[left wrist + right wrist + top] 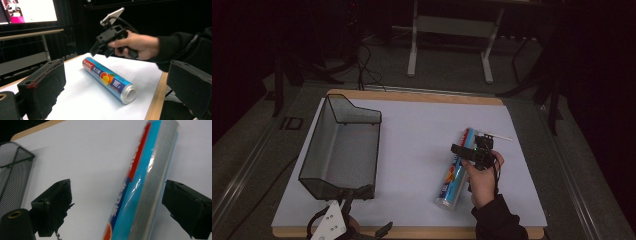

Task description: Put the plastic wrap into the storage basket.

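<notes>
A: Item one, nearest edge: left hand-held gripper (pixel 343 226), resting low at the table (pixel 412 125) front, jaws spread wide, nothing between them.

B: Item two?

A: Right hand-held gripper (pixel 473 150), in the person's right hand (pixel 482 177), poised above the roll of plastic wrap (pixel 457 167). Jaws were parted to either side of the roll, not clamped.

B: The roll's position?

A: Lying flat on the white sheet, right of centre, well apart from the mesh basket (pixel 339 147) at the left.

B: Hazards noted?

A: The roll was round and glossy. An off-centre pinch would likely squirt it sideways or roll it toward the table's near edge.
</notes>
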`<state>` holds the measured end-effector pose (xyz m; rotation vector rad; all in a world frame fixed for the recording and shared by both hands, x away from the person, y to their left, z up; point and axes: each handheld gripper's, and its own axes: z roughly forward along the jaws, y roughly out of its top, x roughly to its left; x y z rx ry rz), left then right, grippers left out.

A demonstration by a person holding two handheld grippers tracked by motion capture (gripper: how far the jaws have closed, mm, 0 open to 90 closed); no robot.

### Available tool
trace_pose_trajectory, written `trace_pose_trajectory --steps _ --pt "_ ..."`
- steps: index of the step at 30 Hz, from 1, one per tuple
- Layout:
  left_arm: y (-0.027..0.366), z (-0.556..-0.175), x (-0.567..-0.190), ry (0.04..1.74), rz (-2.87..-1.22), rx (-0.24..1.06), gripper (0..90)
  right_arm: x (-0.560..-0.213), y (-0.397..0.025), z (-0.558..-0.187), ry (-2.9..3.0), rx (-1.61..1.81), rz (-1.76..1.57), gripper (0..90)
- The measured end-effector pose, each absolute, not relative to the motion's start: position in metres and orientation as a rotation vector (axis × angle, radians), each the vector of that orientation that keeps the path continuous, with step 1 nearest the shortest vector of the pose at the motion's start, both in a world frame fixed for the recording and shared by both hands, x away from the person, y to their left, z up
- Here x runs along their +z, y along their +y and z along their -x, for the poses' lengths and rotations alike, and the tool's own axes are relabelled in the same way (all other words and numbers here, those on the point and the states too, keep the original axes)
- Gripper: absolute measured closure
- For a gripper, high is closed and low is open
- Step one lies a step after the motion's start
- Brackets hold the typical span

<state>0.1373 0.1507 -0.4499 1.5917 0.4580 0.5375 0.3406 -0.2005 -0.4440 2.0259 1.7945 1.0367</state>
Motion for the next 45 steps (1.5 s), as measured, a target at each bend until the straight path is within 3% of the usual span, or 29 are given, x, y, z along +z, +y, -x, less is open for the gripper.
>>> trace_pose_trajectory --steps 19,23,27,45 --pt "0.150 -0.135 -0.450 0.452 -1.588 0.548 2.8 -0.491 -0.198 -0.375 1.783 0.783 -2.316 11.7" --pt "0.150 -0.135 -0.450 0.452 -1.587 0.557 2.9 -0.499 -0.200 -0.381 1.765 0.755 -2.408 14.9" --pt "0.149 -0.133 -0.449 0.454 -1.576 0.578 2.8 -0.504 -0.201 -0.385 1.801 0.692 -2.455 26.0" --pt "0.149 -0.135 -0.450 0.459 -1.586 0.565 2.9 -0.501 -0.203 -0.387 1.877 0.749 -2.454 30.5"
